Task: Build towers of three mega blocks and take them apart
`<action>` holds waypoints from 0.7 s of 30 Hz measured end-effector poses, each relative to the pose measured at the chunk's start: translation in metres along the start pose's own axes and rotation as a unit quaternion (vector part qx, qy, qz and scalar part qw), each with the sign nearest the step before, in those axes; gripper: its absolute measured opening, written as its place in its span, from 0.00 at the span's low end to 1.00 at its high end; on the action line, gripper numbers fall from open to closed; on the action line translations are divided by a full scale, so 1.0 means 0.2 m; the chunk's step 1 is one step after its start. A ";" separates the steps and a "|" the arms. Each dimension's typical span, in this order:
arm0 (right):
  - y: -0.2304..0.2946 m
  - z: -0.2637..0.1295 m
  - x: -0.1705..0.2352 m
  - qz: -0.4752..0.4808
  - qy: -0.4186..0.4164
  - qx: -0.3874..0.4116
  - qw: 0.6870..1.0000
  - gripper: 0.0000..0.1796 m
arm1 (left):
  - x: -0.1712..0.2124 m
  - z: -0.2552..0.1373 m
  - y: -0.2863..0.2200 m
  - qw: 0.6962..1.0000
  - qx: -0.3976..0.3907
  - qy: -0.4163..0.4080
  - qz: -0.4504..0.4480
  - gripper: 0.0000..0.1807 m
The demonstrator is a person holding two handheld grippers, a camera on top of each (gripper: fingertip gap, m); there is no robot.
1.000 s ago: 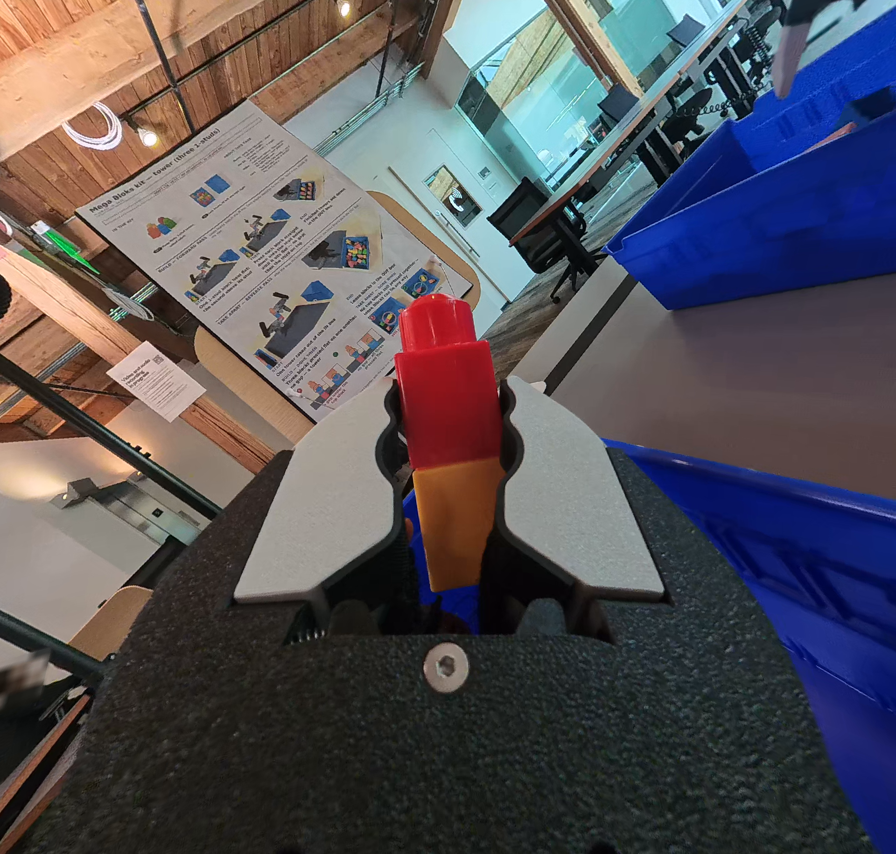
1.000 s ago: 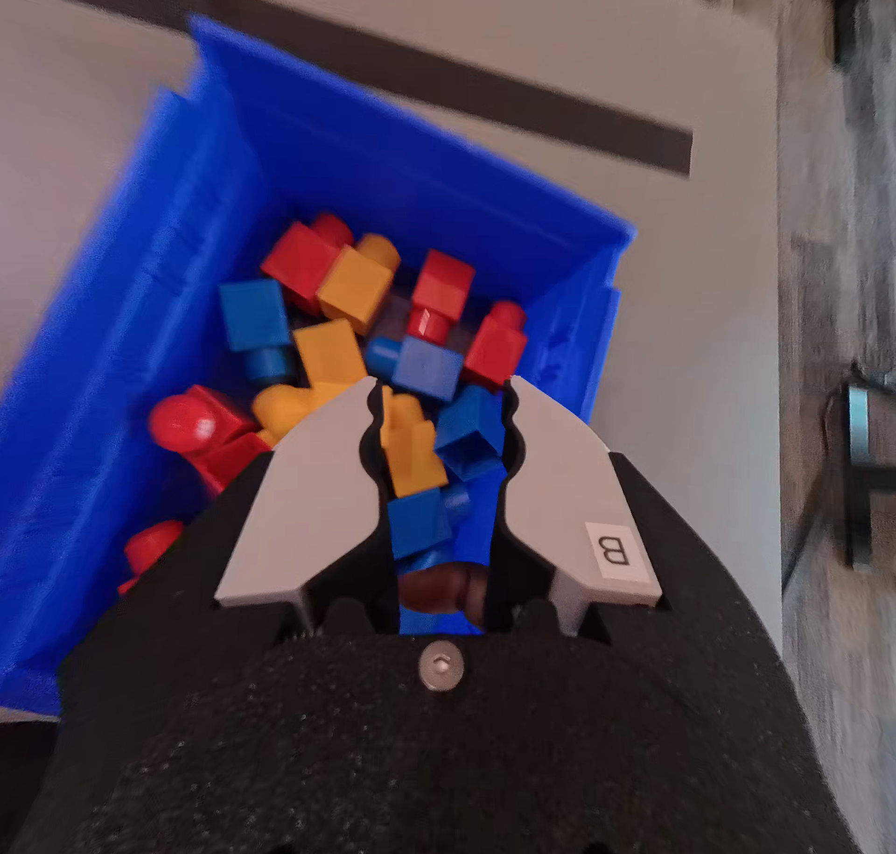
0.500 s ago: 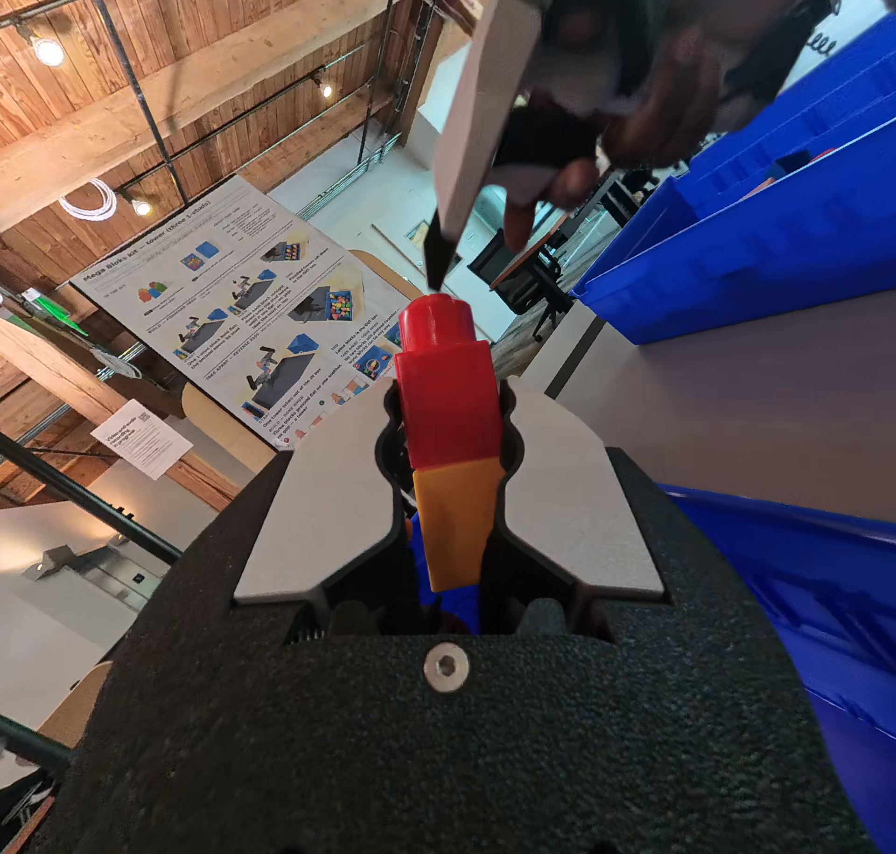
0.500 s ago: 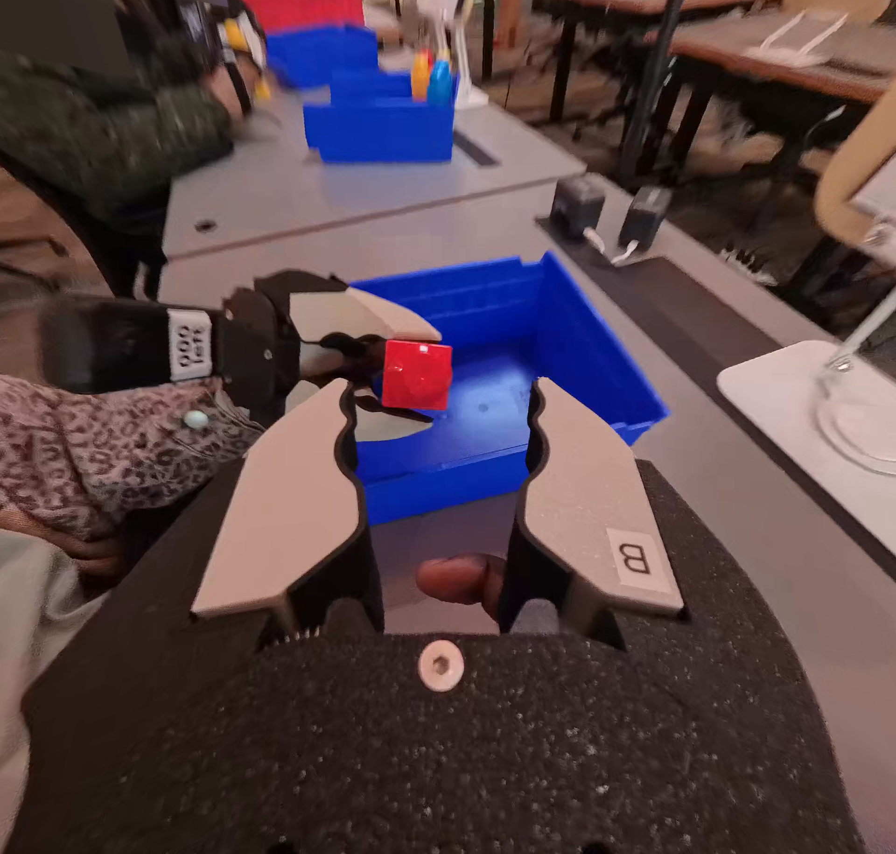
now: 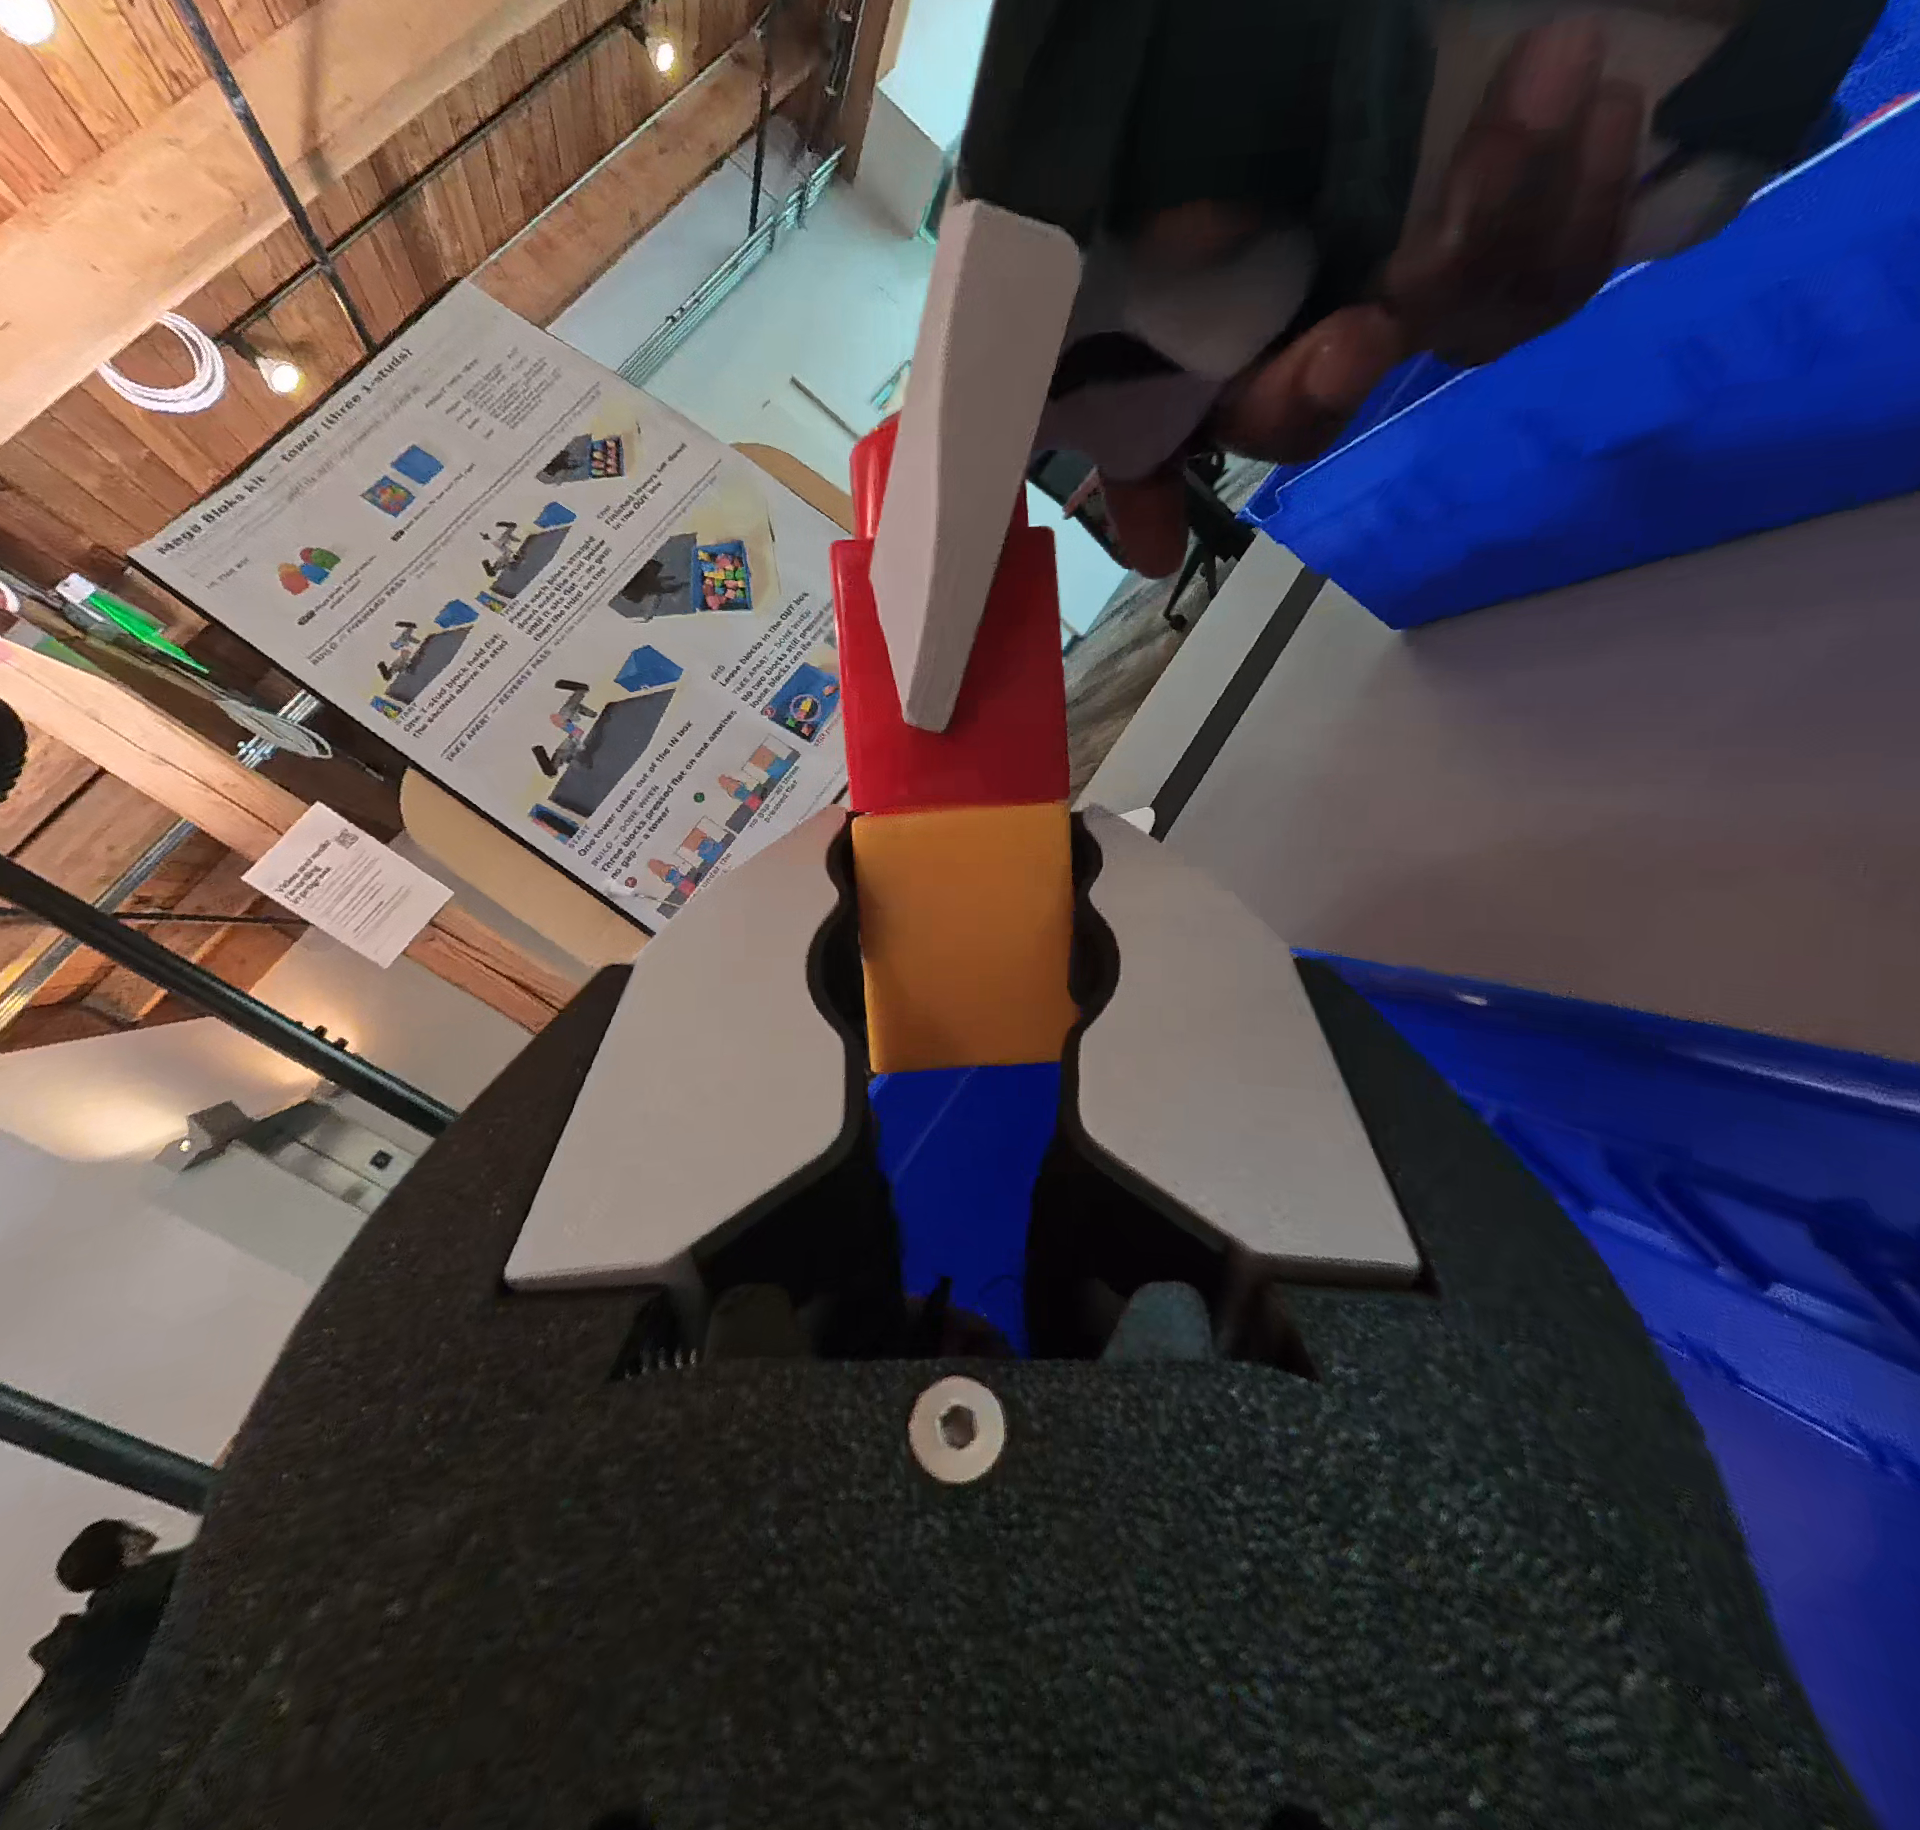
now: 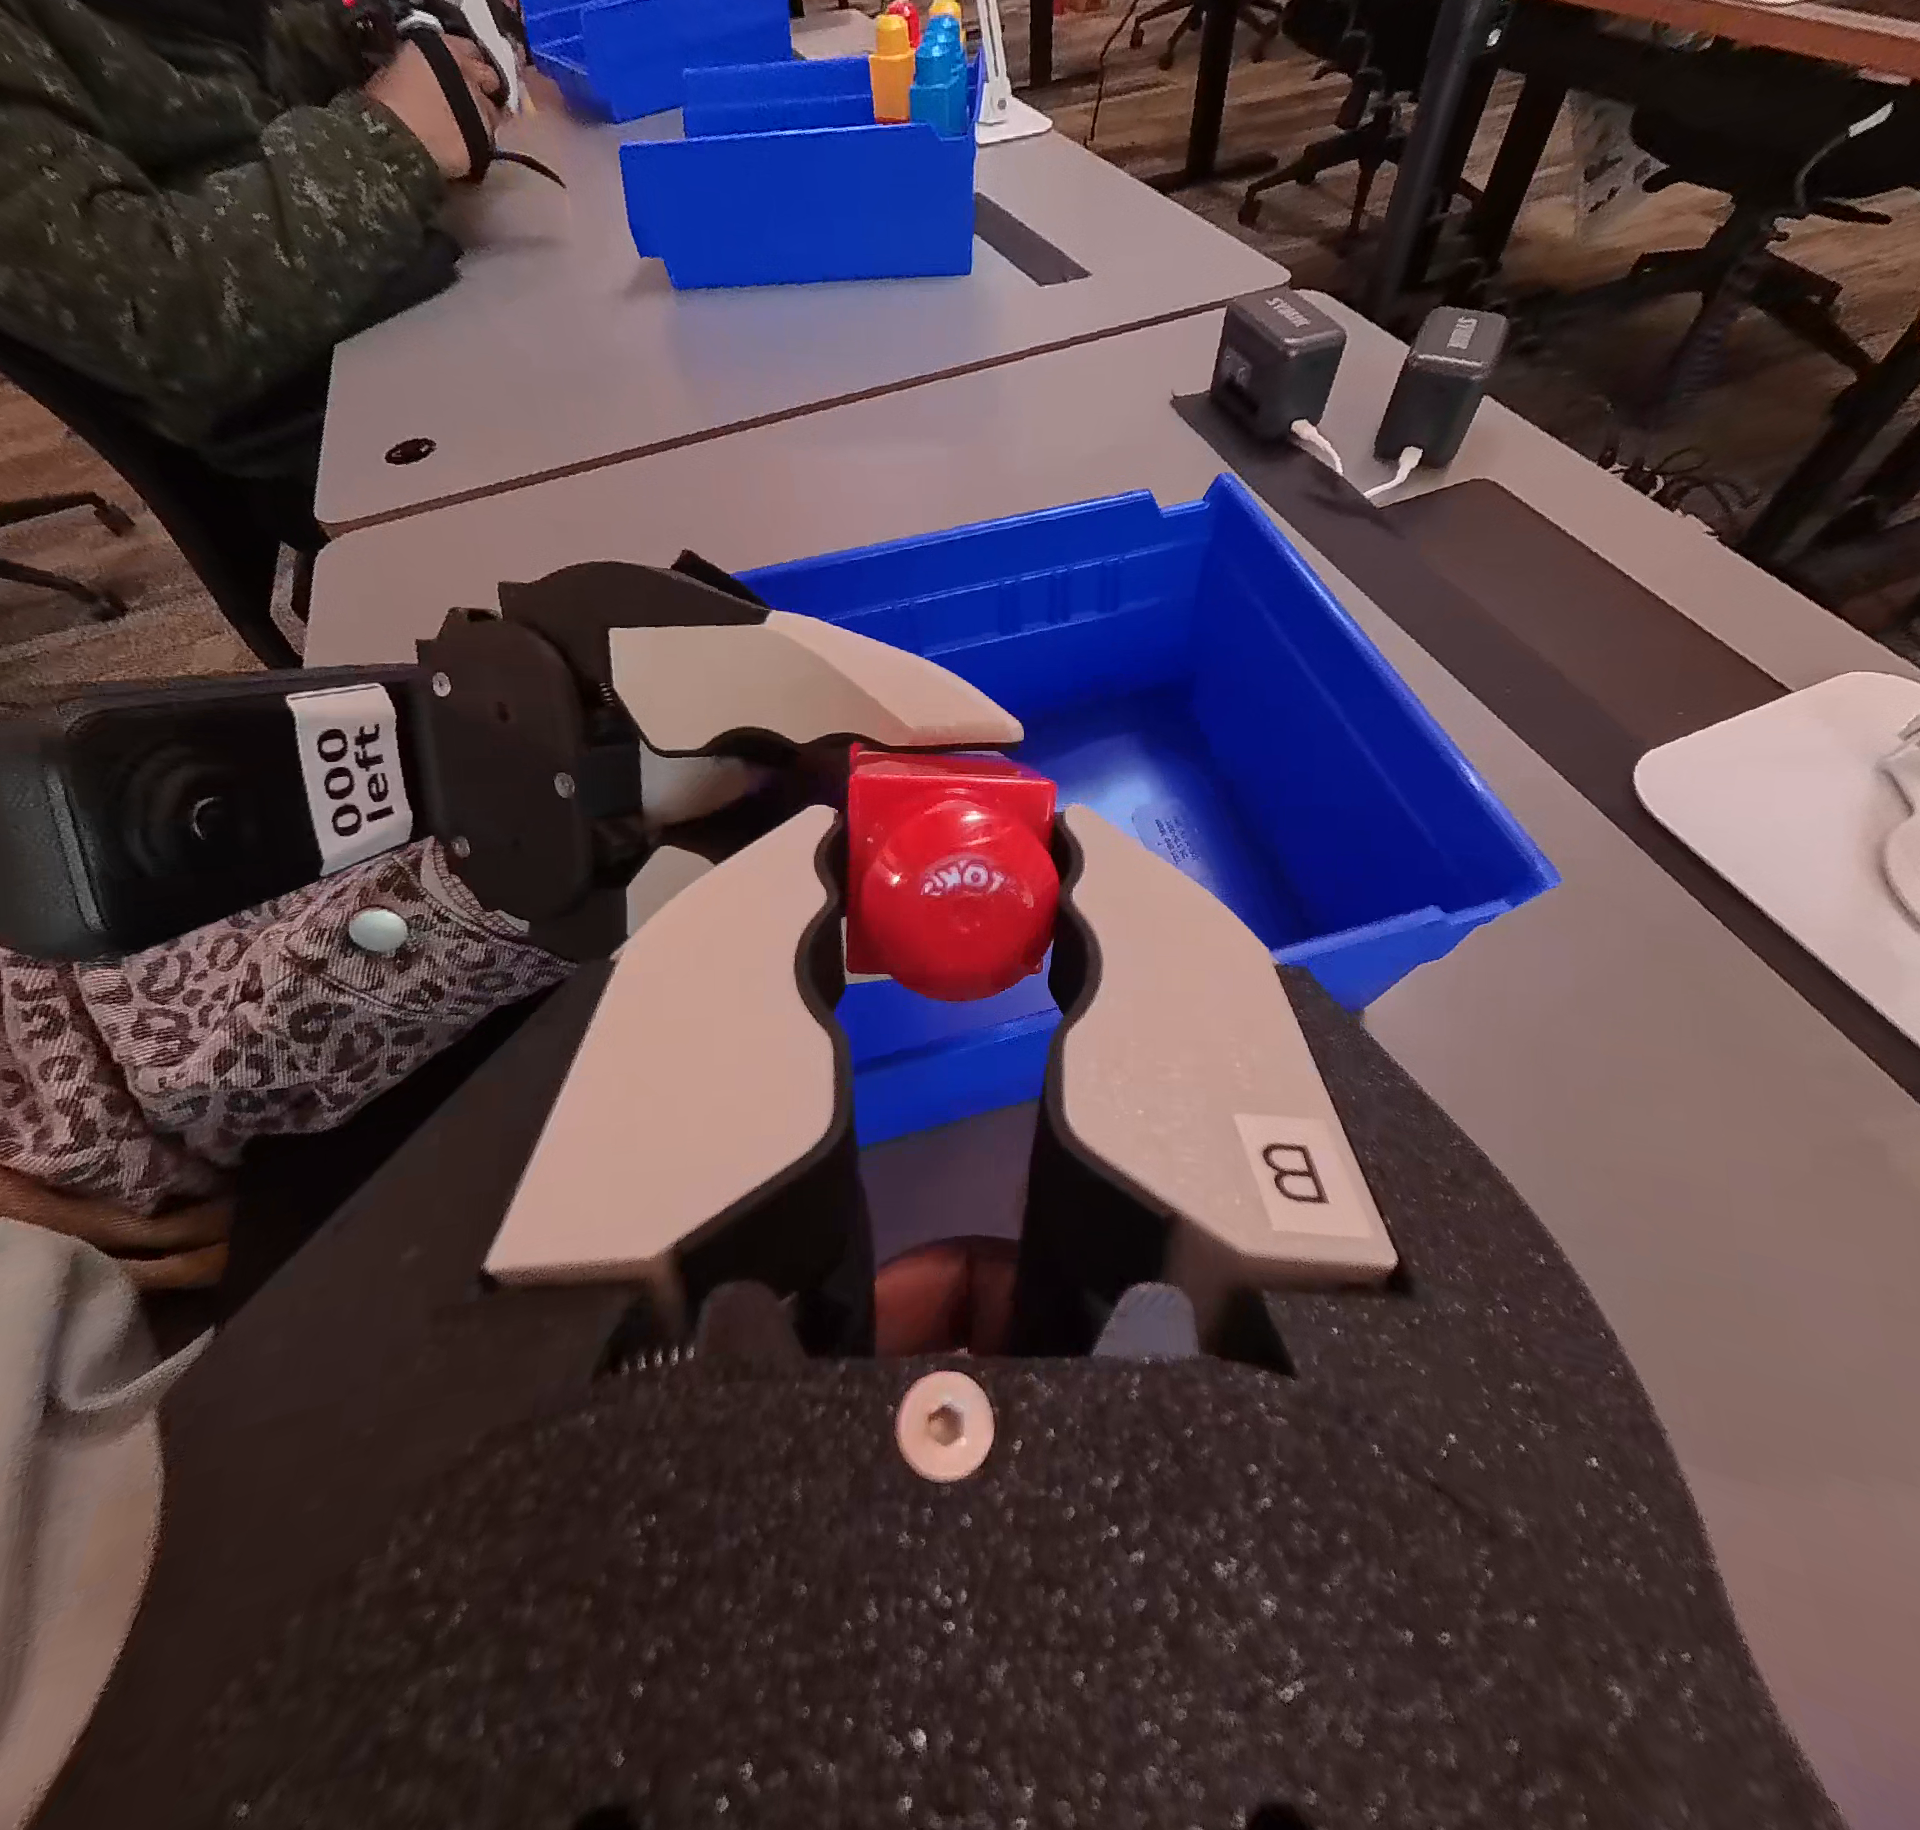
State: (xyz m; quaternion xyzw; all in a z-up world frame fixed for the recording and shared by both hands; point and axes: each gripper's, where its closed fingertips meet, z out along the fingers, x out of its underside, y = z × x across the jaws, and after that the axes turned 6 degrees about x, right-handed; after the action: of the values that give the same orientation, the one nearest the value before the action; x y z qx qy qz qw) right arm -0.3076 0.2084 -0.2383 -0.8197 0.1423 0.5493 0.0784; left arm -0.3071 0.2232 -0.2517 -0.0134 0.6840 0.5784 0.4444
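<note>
My left gripper point(image 5: 961, 845) is shut on a three-block tower, its fingertips on the orange middle block point(image 5: 961, 949). A blue block point(image 5: 956, 1146) sits below it between the fingers and a red block point(image 5: 997, 741) tops it. My right gripper point(image 6: 945, 845) is shut on that red block point(image 6: 951, 887), with the stud facing its camera. Its near finger point(image 5: 966, 492) lies across the red block in the left wrist view. The left gripper point(image 6: 894, 752) comes in from the left and holds the tower sideways above the near edge of an empty blue bin point(image 6: 1351, 741).
A second blue bin point(image 5: 1662, 409) stands behind on the grey table point(image 6: 1610, 1157). Two chargers point(image 6: 1278, 357) and a white pad point(image 6: 1766, 824) sit to the right. At the far desk a person's arm point(image 6: 208, 180) rests beside more blue bins point(image 6: 800, 201) with block towers. Both grippers' tips are close together, under 4 cm apart.
My right gripper swung from the bin of loose blocks to the tower and shut on the red block. The tower sits further out in my left gripper, now gripped at the orange block.
</note>
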 end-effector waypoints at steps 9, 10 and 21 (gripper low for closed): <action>-0.29 -0.48 -0.21 0.026 -0.107 0.107 0.988 0.20 | 0.08 -0.09 0.20 0.993 -0.079 0.000 -0.084 0.20; -0.35 -0.57 -0.21 0.024 -0.109 0.139 0.984 0.20 | 0.07 -0.10 0.22 0.991 -0.087 -0.012 -0.099 0.20; -0.78 -1.23 0.39 0.036 0.134 0.383 0.913 0.20 | 0.06 -0.06 0.15 0.995 -0.064 -0.004 -0.075 0.20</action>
State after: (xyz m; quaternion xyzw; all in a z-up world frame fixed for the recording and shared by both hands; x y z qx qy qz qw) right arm -0.0139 0.2752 -0.2192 -0.7870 0.3806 0.3403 0.3462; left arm -0.3369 0.2293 -0.2358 -0.0911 0.6406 0.5862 0.4875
